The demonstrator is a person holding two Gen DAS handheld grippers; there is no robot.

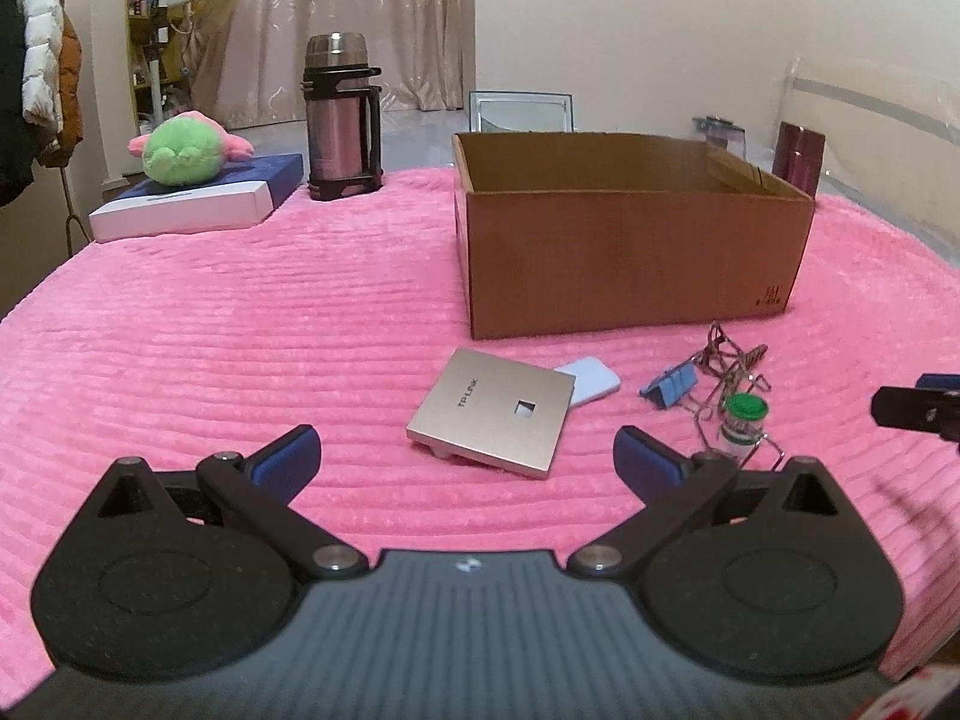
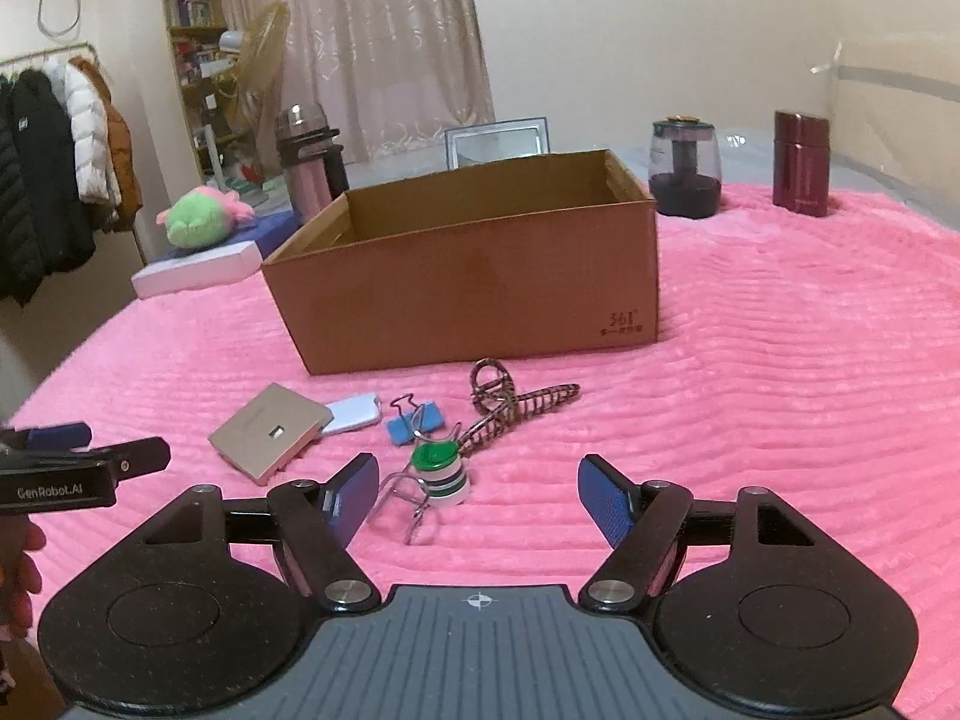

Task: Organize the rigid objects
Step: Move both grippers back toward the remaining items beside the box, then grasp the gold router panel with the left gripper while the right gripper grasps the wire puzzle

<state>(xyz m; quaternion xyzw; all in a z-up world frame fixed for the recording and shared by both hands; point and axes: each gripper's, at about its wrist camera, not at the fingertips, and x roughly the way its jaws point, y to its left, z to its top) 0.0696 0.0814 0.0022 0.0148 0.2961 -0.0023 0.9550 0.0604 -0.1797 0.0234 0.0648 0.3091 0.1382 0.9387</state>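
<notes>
Curtained window, bookshelf, coat rack

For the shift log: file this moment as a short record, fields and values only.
surface: pink ribbed blanket
container: open cardboard box, nothing seen inside
loose items before box: gold wall plate overlapping white case; blue binder clip; patterned hair claw; green-capped bottle lying on a wire clip
left gripper: open, empty, plate ahead
right gripper: open, empty, bottle ahead
background: steel flask, plush toy
</notes>
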